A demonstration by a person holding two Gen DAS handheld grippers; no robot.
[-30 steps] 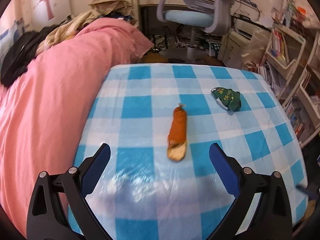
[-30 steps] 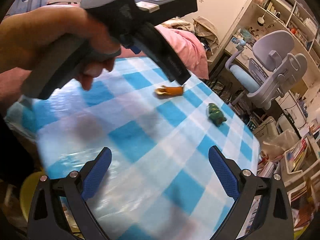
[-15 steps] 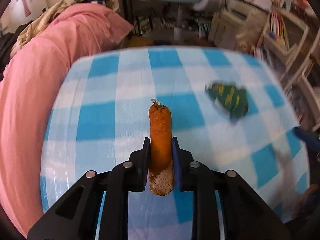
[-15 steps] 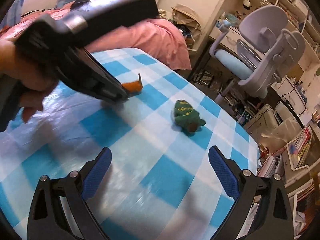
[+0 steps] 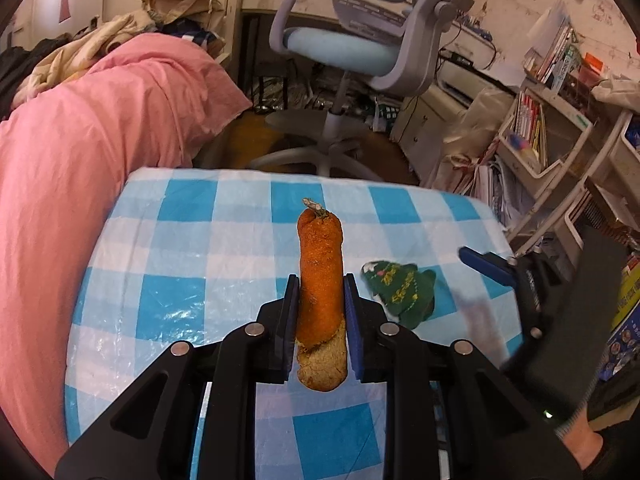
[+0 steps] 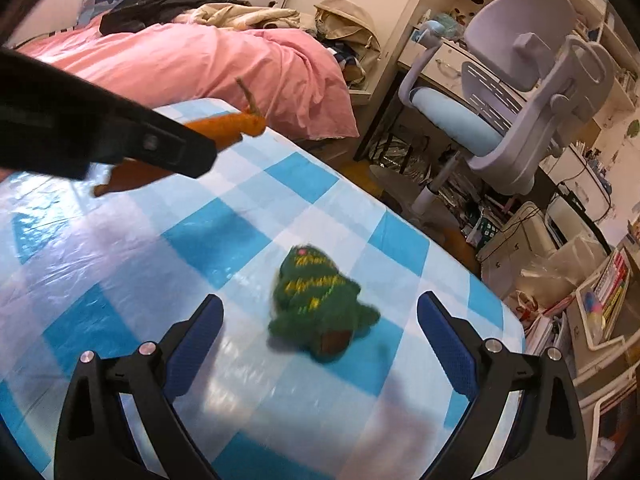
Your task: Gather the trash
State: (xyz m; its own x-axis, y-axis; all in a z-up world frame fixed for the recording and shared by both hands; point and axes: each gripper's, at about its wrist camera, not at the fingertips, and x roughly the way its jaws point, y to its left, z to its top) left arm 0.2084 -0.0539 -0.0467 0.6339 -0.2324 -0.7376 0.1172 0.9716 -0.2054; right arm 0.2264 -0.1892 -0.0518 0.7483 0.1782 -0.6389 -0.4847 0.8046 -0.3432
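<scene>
My left gripper is shut on an orange sausage-like scrap with a pale torn end and holds it above the blue checked tablecloth. The scrap also shows in the right wrist view, sticking out past the left gripper's body. A crumpled green wrapper with yellow print lies on the cloth. My right gripper is open, its blue fingers on either side of the wrapper, just short of it. The wrapper also shows in the left wrist view, right of the scrap.
A bed with a pink duvet runs along the table's left side. A light blue office chair stands beyond the far edge. Shelves with books stand at the right. The table's far edge is close.
My left gripper closed on the orange scrap and lifted it off the cloth. My right gripper moved forward until the green wrapper lies between its open fingers.
</scene>
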